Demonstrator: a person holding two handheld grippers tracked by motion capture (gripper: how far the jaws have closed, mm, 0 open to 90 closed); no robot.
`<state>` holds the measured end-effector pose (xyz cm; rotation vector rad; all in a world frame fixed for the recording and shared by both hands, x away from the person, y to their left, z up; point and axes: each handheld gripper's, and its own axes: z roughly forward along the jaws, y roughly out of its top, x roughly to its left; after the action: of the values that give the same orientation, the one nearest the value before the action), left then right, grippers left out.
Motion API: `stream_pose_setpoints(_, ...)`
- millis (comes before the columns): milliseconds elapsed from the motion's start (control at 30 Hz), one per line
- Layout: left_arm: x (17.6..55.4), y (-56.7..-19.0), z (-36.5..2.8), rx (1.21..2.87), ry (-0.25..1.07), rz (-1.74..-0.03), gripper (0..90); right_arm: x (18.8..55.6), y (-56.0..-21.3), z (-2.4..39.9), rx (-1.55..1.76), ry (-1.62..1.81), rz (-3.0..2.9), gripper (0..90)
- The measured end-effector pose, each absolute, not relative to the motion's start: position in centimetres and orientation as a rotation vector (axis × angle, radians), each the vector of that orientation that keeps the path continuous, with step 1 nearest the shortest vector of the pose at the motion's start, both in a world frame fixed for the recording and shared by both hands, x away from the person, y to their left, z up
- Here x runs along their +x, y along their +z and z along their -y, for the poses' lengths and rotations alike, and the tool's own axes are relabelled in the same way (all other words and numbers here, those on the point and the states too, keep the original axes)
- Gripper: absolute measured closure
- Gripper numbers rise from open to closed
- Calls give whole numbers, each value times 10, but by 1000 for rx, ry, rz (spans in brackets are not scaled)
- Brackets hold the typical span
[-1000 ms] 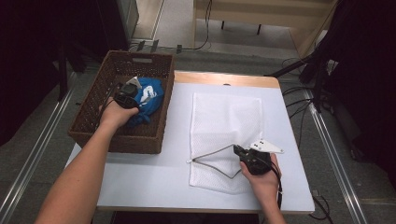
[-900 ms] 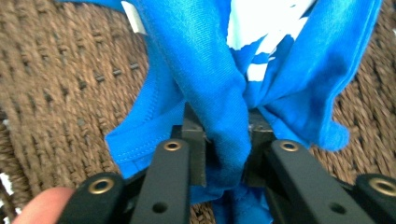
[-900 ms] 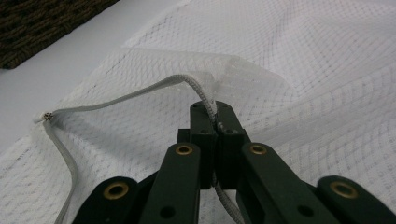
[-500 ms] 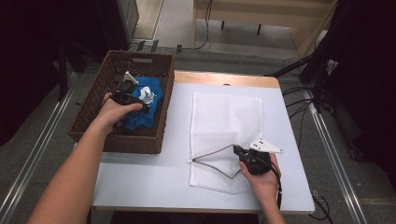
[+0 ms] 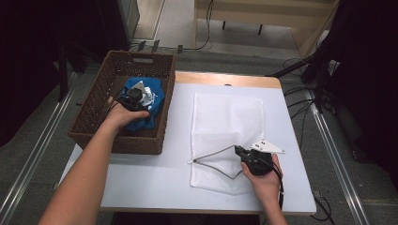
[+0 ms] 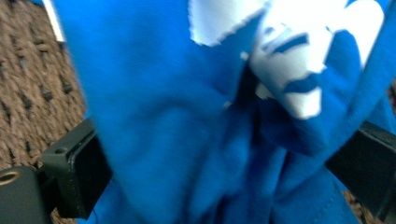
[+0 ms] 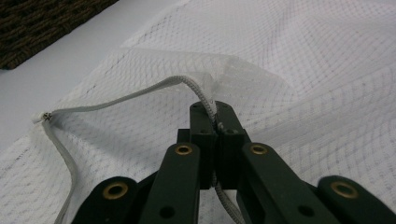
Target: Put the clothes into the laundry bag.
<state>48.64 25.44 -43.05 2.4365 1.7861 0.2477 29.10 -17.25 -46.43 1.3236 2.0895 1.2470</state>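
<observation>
My left gripper (image 5: 136,96) sits down in the brown woven wicker basket (image 5: 94,112) at the far left. Its jaws have just been opening and now stand wide, with the crumpled blue cloth with white print (image 6: 187,121) between them. My right gripper (image 7: 212,128) at the near right has its jaws pressed together — pinching the zipper edge (image 7: 198,93) of the white mesh laundry bag (image 5: 230,117), lifting it off the white table (image 5: 159,173).

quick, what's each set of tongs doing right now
Left tongs: have just opened wide, the blue cloth between them in the basket, not gripped.
Right tongs: shut on the zipper edge of the mesh bag.
</observation>
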Motion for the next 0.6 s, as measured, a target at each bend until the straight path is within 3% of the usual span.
stream_pose_setpoints(200, 491, -424, -252, 2373, 295, -1721, 47, 291, -464, 173, 1324, 1253, -2087, 890)
stream_pose_setpoints(533, 492, -436, -253, 2363, 296, -1765, 6, 291, -465, 172, 1323, 1245, -2094, 890)
stream_pose_setpoints(600, 492, -434, -255, 2332, 290, -1749, 146, 291, -465, 172, 1321, 1246, -2094, 890)
